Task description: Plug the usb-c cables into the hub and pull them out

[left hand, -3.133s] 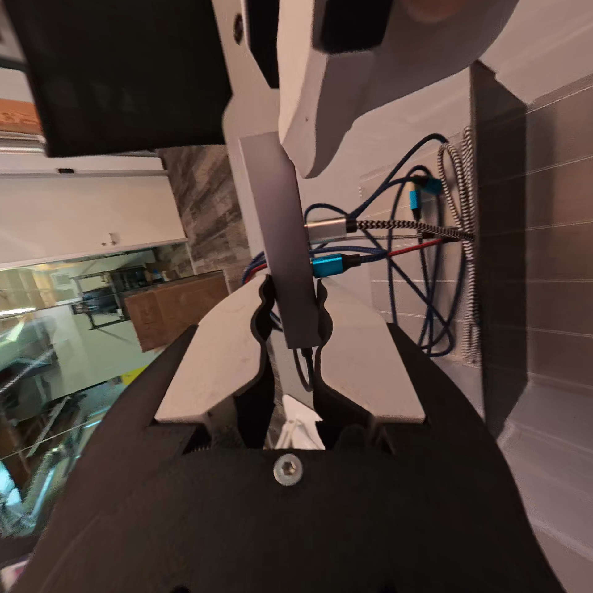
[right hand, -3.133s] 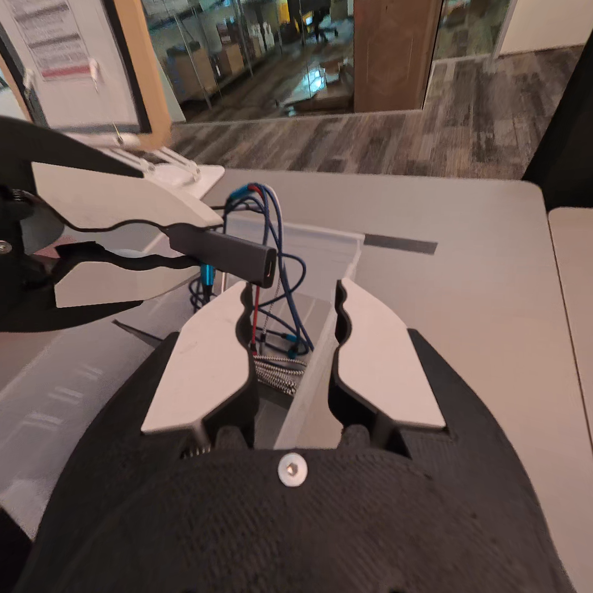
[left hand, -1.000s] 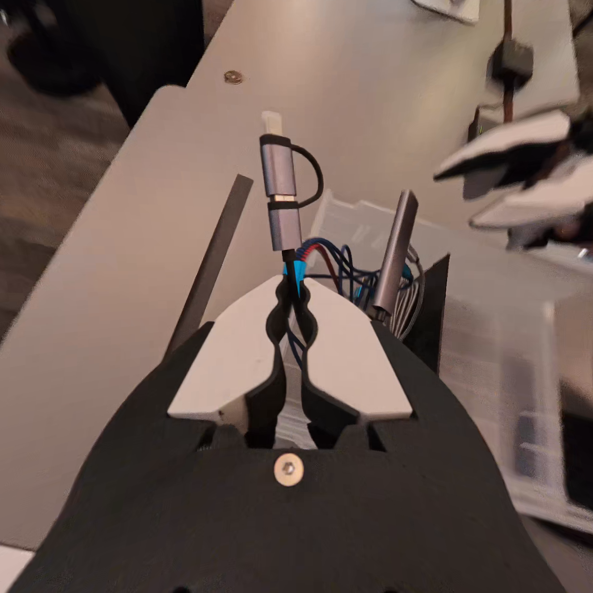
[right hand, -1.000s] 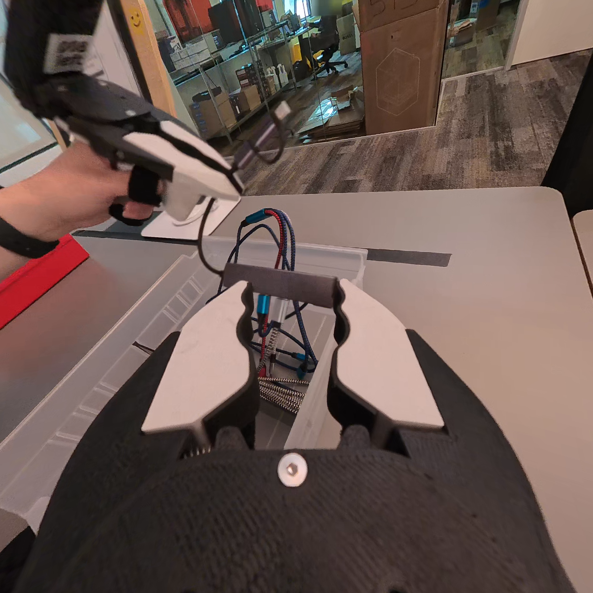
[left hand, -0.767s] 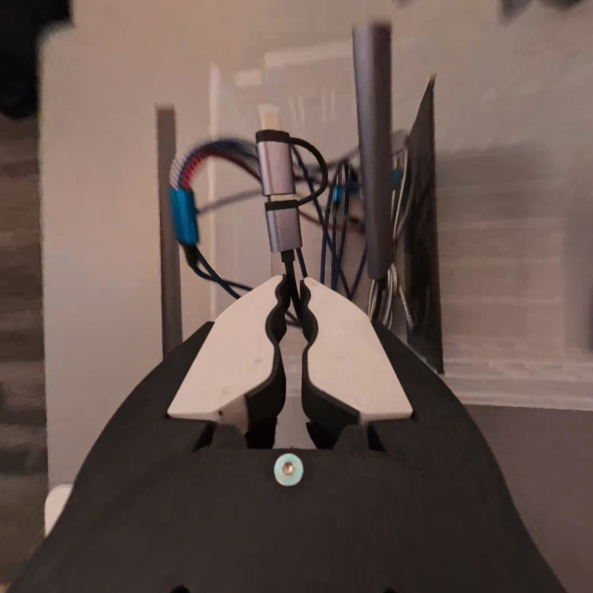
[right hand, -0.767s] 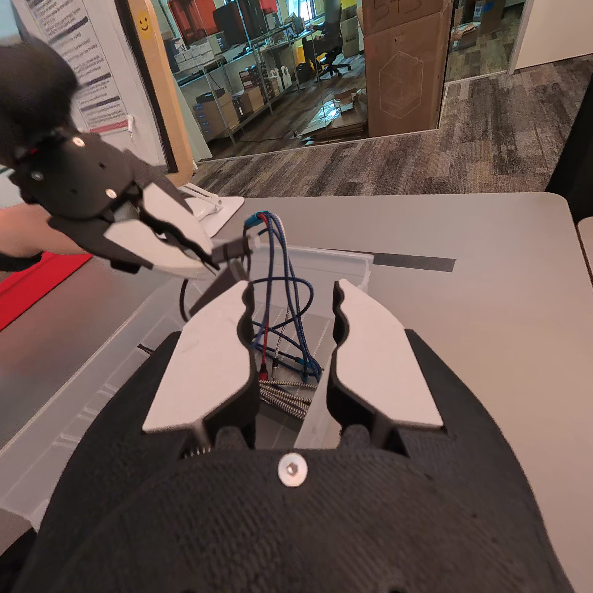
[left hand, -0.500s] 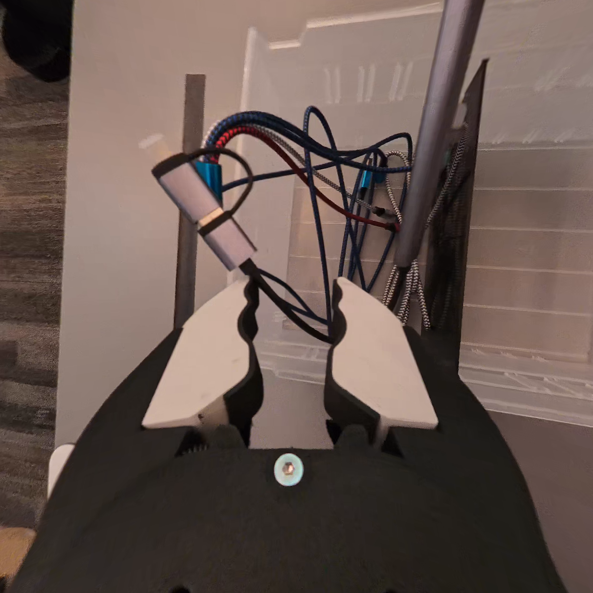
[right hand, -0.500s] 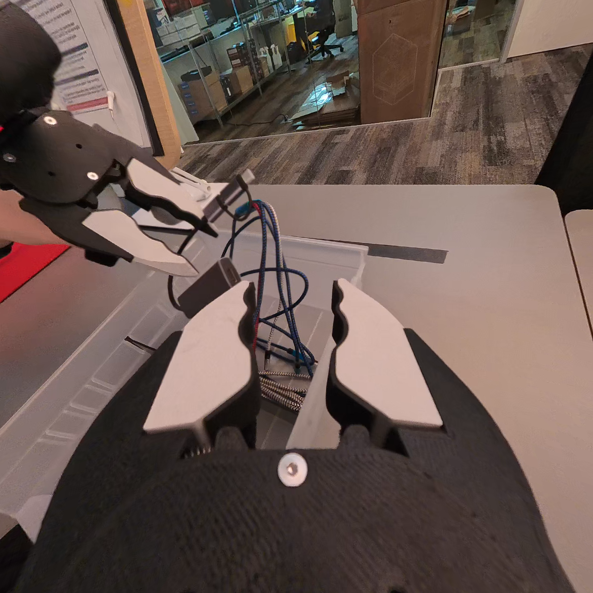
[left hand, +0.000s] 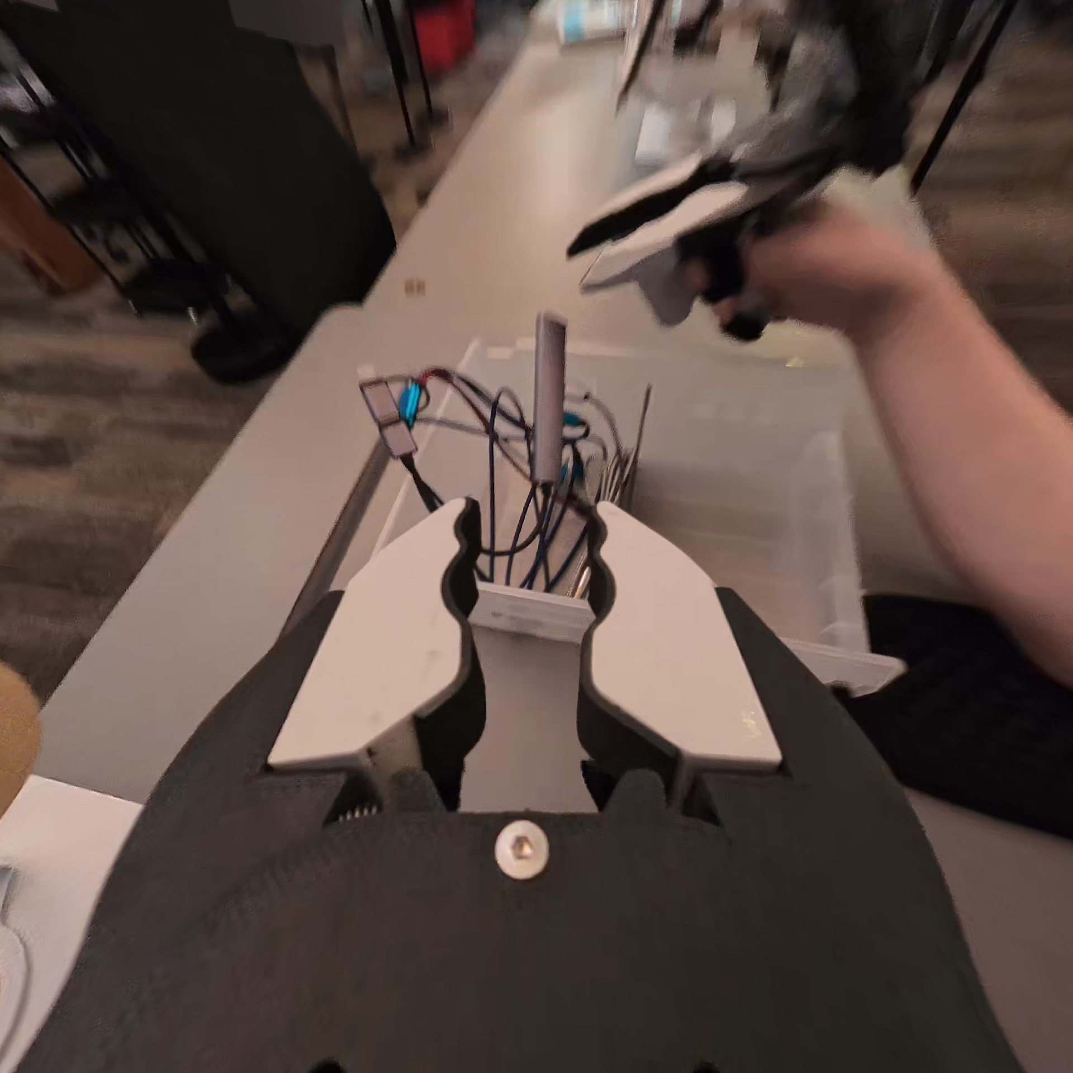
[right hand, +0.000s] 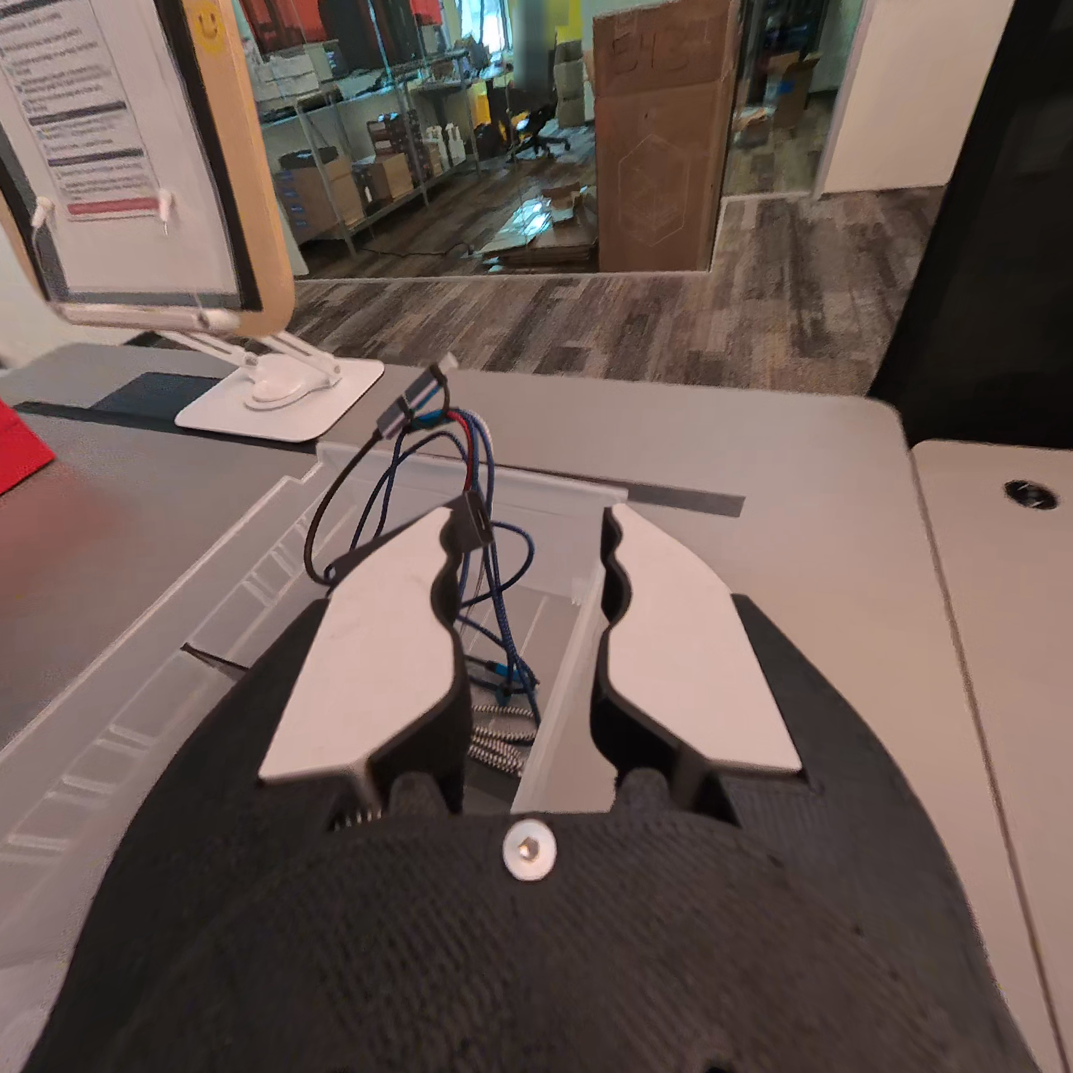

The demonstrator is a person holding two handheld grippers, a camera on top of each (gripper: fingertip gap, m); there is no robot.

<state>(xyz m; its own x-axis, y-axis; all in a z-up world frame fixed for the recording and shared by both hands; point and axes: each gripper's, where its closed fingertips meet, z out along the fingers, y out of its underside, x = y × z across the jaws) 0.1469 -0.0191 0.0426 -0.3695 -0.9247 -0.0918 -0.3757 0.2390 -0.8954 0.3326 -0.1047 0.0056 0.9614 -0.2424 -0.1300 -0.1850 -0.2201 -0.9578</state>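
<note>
The grey hub [left hand: 548, 400] stands on end in a clear plastic bin [left hand: 755, 522], amid blue, red and black cables [left hand: 511, 522]. A grey adapter plug [left hand: 388, 418] on a black cable hangs over the bin's left edge. My left gripper [left hand: 534, 517] is open and empty, just short of the bin's near wall. My right gripper [right hand: 528, 517] is open and empty above the bin, with the hub's end [right hand: 473, 519] beside its left fingertip. The plug [right hand: 412, 400] sticks up beyond the cables [right hand: 488, 580]. In the left wrist view a hand holds the right gripper [left hand: 656, 232] high up, blurred.
The bin sits on a grey table [right hand: 784, 580]. A screen on a white stand [right hand: 278, 400] is at the back left, with a red object [right hand: 17, 447] at the left edge. Braided cables [right hand: 499, 737] lie on the bin floor. A forearm [left hand: 958, 464] crosses the bin's right side. My hands' fingertips stand some 20 cm from each other. My right tips are roughly 12 cm from the plug [right hand: 412, 400]. My left wrist view [left hand: 391, 409] looks at it from another angle.
My left gripper opened, let go of the black cable with the grey plug, and drew back out of the right wrist view. The hub left my right gripper's fingertips and stands in the bin.
</note>
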